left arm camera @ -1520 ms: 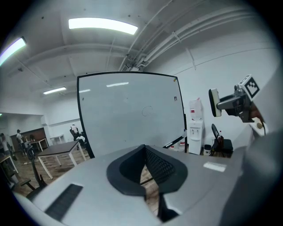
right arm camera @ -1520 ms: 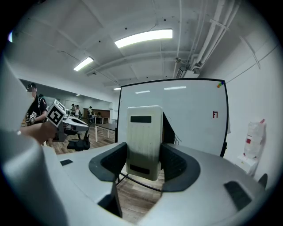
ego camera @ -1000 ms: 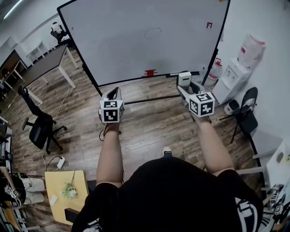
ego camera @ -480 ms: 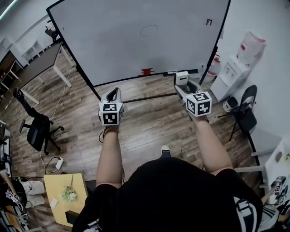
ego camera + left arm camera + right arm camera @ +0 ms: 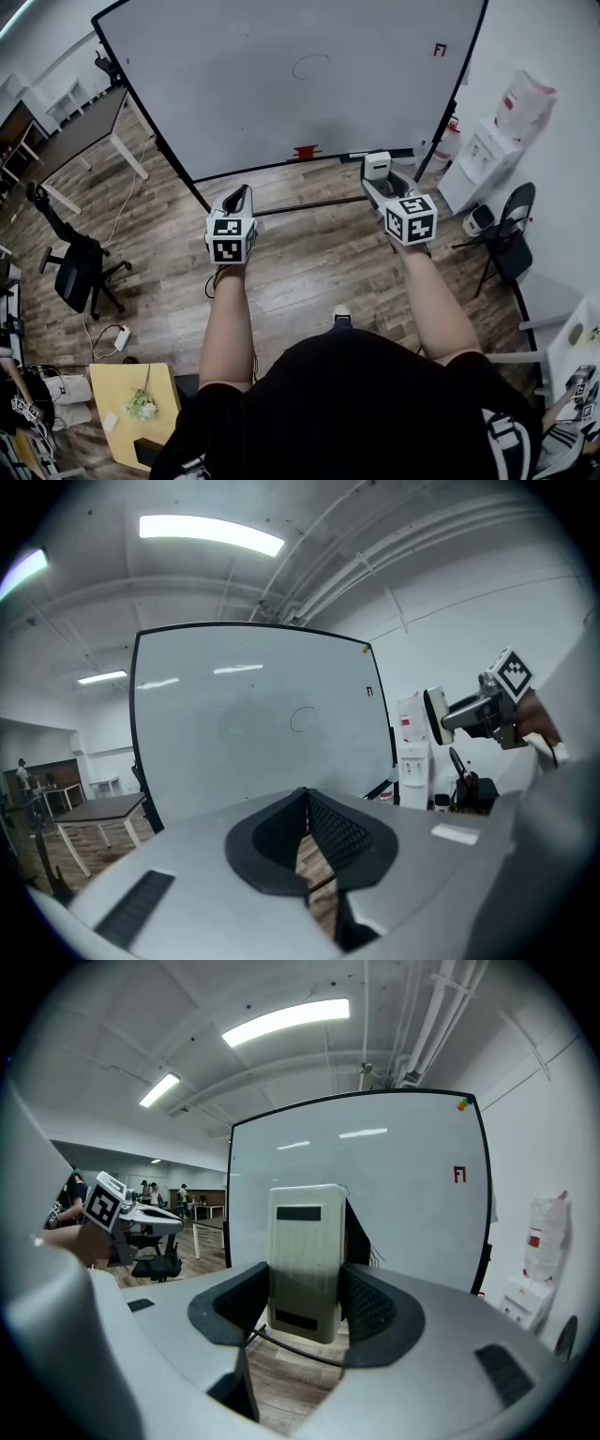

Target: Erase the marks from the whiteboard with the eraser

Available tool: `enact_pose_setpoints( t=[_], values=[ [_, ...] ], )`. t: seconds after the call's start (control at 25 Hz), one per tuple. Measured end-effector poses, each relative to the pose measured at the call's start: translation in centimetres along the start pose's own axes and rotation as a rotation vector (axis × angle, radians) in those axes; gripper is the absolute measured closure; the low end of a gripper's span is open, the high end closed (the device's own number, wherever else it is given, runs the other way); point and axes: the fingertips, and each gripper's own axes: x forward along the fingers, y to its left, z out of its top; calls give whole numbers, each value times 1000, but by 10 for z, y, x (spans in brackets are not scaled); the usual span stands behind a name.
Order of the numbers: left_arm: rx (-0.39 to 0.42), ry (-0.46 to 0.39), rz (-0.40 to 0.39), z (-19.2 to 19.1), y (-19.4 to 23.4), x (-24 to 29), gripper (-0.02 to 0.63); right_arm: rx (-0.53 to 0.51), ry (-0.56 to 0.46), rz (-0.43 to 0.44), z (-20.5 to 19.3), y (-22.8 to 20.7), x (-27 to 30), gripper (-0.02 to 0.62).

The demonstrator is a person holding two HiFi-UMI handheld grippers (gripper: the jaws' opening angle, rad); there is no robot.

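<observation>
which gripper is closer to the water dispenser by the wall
Right. The right gripper, shut on the eraser, is to the left of the water dispenser. The left gripper is much farther left, beyond the right one.

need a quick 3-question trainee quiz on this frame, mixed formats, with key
1. True or false: the eraser is pressed against the whiteboard.
2. Which marks show on the whiteboard? A) a thin oval and a small red mark; B) a full grid; C) none.
3. Fill in: the eraser sits between the jaws of the ____ gripper.

Key
1. False: it is held clear of the board.
2. A.
3. Right: the right gripper is shut on it. The left gripper is shut and empty.
</observation>
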Motion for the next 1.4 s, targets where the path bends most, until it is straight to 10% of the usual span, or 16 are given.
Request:
enact_pose_setpoints(
  t=[1.4],
  values=[
    [-27, 41, -5, 20, -1, 135, 594, 19, 60, 122, 0, -97, 120, 360]
  ],
)
